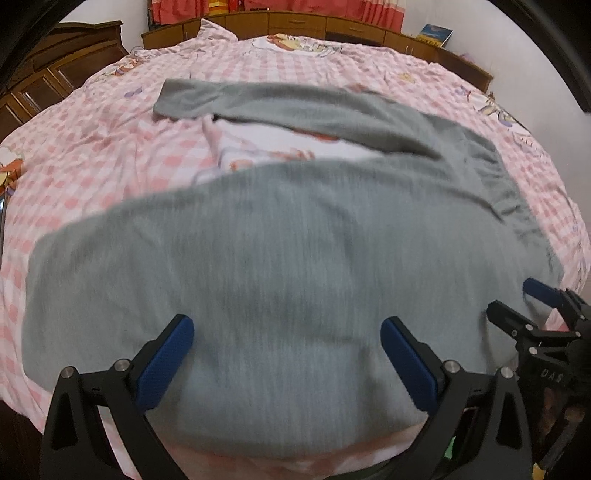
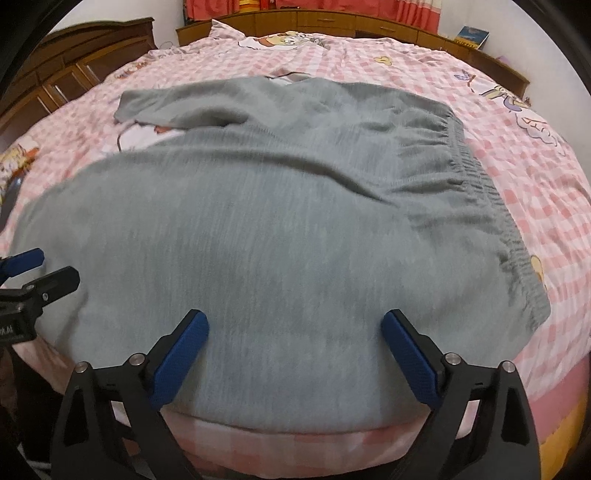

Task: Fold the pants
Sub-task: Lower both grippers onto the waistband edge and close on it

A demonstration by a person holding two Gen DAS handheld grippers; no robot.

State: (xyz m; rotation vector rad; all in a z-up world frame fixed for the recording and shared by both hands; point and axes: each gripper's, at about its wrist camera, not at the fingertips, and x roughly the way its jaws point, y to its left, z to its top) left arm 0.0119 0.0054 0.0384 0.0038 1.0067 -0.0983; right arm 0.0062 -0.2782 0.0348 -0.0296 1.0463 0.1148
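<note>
Blue-padded right gripper [image 2: 295, 354] and left gripper [image 1: 286, 358]: jaws wide, empty. Grey pants [image 2: 258, 229] soft, limp (light knit); best pinched at elastic waistband [image 2: 476, 177], frame right.

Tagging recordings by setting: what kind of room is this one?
Most likely a home bedroom: grey pants lie on a bed under a pink checked cartoon sheet, with a wooden headboard and wooden cabinets behind.

light: dim, even | blur: strong motion smear | edges: fisheye-warped, dark
</note>
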